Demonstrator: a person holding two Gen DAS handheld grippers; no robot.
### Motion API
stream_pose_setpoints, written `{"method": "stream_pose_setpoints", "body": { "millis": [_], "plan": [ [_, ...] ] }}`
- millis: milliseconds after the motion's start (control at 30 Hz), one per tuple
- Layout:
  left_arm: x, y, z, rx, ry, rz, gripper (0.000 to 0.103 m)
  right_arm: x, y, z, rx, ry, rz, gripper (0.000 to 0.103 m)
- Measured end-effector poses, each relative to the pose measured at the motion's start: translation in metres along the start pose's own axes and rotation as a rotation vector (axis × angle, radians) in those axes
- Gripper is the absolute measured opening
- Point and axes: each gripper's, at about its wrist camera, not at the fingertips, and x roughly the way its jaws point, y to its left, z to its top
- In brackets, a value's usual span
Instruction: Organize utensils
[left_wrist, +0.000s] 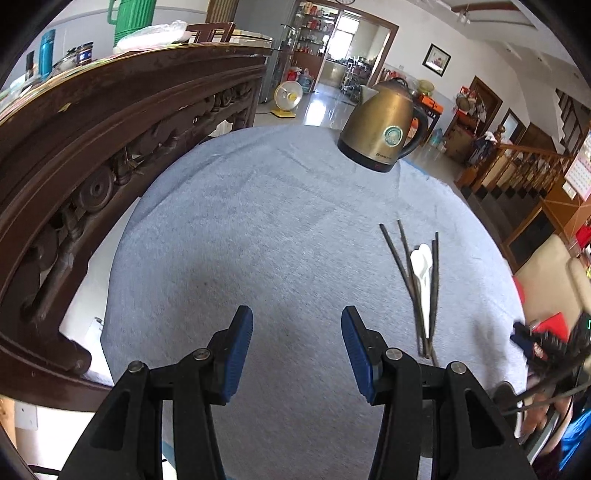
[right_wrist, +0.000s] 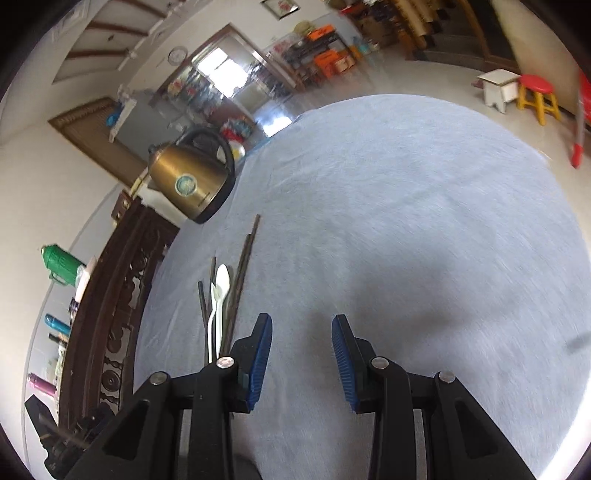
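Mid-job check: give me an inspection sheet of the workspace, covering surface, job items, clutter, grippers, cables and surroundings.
Surface: table under a light blue-grey cloth, flat, mostly bare.
Job's things: dark chopsticks and white plastic spoons lie in one loose bundle on the cloth, the sticks splayed at their far ends.
Clutter: brass-coloured electric kettle upright near the far edge, apart from the bundle.
Grippers: left gripper open, empty, bundle to its right; right gripper open, empty, bundle to its left.
Cables: dark leads trail by the right gripper's body, at the table's edge.
Surroundings: carved dark wooden cabinet beside the table, green flask on top; red stool on the floor.
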Motion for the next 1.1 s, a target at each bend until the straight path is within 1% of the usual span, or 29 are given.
{"method": "stream_pose_setpoints", "body": {
  "millis": [100,133,233,333,467,533,633,667,733,833,867,900,933,1033,1067,1100],
  "plan": [
    [0.007,0.001,0.01,0.027,0.004,0.018,0.051,0.033,0.02,0.037,-0.041,0.045,0.001,0.036],
    [0.009,0.0,0.013,0.032,0.007,0.02,0.051,0.048,0.028,0.051,-0.054,0.075,0.002,0.036],
    [0.016,-0.001,0.024,0.052,0.015,0.028,0.051,0.091,0.049,0.084,-0.053,0.14,0.021,0.036],
    [0.022,-0.004,0.036,0.08,0.02,0.042,0.051,0.128,0.068,0.105,-0.053,0.175,-0.005,0.036],
    [0.031,-0.011,0.053,0.117,0.029,0.037,0.051,0.179,0.091,0.121,-0.083,0.223,-0.084,0.036],
    [0.037,-0.016,0.062,0.134,0.033,0.032,0.051,0.204,0.099,0.124,-0.109,0.262,-0.164,0.036],
    [0.048,-0.023,0.076,0.15,0.044,0.012,0.051,0.226,0.101,0.126,-0.107,0.282,-0.223,0.036],
    [0.052,-0.026,0.081,0.154,0.045,0.004,0.051,0.231,0.101,0.126,-0.1,0.282,-0.234,0.035],
    [0.062,-0.034,0.09,0.16,0.048,-0.015,0.051,0.233,0.105,0.127,-0.121,0.259,-0.265,0.031],
    [0.078,-0.049,0.104,0.159,0.064,-0.065,0.05,0.239,0.119,0.121,-0.194,0.245,-0.351,0.018],
    [0.085,-0.056,0.109,0.162,0.069,-0.087,0.049,0.239,0.121,0.12,-0.217,0.244,-0.367,0.01],
    [0.09,-0.061,0.113,0.165,0.073,-0.099,0.048,0.239,0.124,0.117,-0.248,0.235,-0.389,0.007],
    [0.098,-0.069,0.117,0.165,0.079,-0.118,0.048,0.239,0.126,0.113,-0.276,0.226,-0.398,0.007],
    [0.121,-0.092,0.126,0.161,0.114,-0.183,0.048,0.232,0.124,0.107,-0.305,0.215,-0.37,0.007],
    [0.129,-0.1,0.129,0.159,0.127,-0.196,0.048,0.228,0.12,0.107,-0.298,0.212,-0.348,0.006],
    [0.137,-0.108,0.131,0.16,0.14,-0.208,0.048,0.221,0.115,0.107,-0.286,0.198,-0.294,0.006]
  ]
}}
